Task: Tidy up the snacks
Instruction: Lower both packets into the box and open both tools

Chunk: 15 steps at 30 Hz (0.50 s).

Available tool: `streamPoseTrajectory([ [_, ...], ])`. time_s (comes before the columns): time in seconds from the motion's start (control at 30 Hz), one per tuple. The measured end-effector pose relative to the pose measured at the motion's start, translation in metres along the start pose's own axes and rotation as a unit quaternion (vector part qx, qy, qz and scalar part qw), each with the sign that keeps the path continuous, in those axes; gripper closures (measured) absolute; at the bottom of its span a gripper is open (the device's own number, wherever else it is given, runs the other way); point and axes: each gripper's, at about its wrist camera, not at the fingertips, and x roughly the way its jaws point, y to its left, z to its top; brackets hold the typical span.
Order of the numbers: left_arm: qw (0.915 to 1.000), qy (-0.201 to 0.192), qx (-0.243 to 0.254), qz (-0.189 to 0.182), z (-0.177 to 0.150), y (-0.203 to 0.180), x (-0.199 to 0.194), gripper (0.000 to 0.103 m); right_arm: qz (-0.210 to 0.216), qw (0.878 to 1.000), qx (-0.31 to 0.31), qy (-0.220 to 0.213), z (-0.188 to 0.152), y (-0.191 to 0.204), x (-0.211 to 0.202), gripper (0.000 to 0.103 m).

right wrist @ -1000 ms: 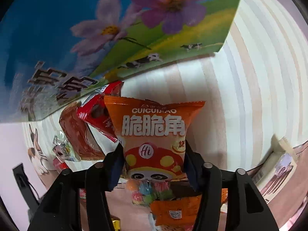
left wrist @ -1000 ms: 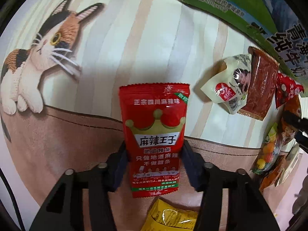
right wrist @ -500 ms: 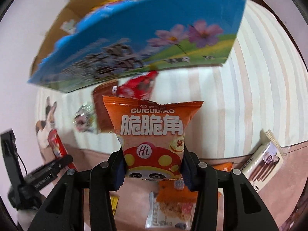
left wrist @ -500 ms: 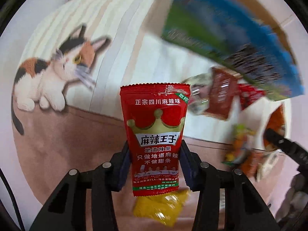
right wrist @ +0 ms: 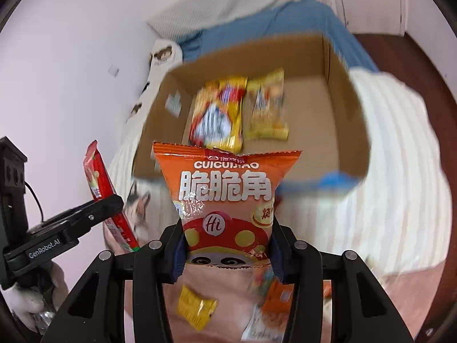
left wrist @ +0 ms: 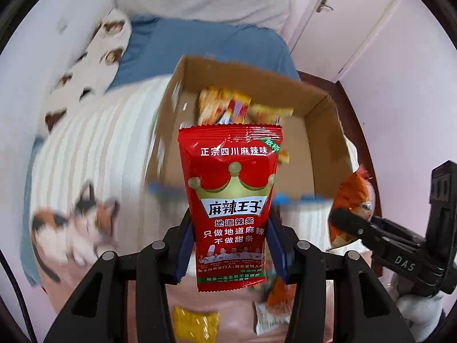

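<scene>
My left gripper [left wrist: 230,245] is shut on a red spicy-strip packet [left wrist: 231,197] and holds it upright in the air. My right gripper [right wrist: 227,250] is shut on an orange snack bag [right wrist: 227,197], also upright. Ahead of both stands an open cardboard box [left wrist: 322,131] on the bed, seen too in the right wrist view [right wrist: 342,108], with two yellow snack packs [right wrist: 218,114] lying inside. The right gripper shows at the right of the left wrist view [left wrist: 357,225]; the left gripper with its red packet shows at the left of the right wrist view [right wrist: 100,208].
A striped blanket with a calico cat print [left wrist: 80,228] covers the bed. Loose snacks lie below the grippers: a yellow packet [left wrist: 195,325] and orange and white packets [right wrist: 274,305]. A blue sheet [left wrist: 200,40], pillows and a pink wall with a door [left wrist: 342,14] lie beyond.
Both grippers have risen and tilted up with their packets. The views now look over the box's blue front wall into its open top, where before they faced the blanket and the box's side.
</scene>
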Motion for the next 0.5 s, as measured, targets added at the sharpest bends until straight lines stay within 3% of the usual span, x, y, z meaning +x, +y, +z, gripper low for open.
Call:
streamPoseTrajectory([
  [0.07,0.9999,0.003,0.014,0.008,0.023,-0.007,0.011,0.059,-0.01,1.0,0.005,-0.009,0.022,-0.01,-0.002,0.053],
  [0.23,0.9979,0.054,0.021,0.029,0.074,-0.008,0.055,0.059,-0.045,0.999,0.018,-0.01,0.068,-0.031,0.014,0.053],
  [0.47,0.9914,0.115,0.005,0.062,0.092,0.011,0.119,0.054,-0.093,0.995,0.037,0.007,0.117,-0.054,0.057,0.052],
  [0.5,0.9909,0.122,0.001,0.058,0.094,0.014,0.127,0.05,-0.097,0.995,0.035,0.016,0.122,-0.055,0.064,0.044],
])
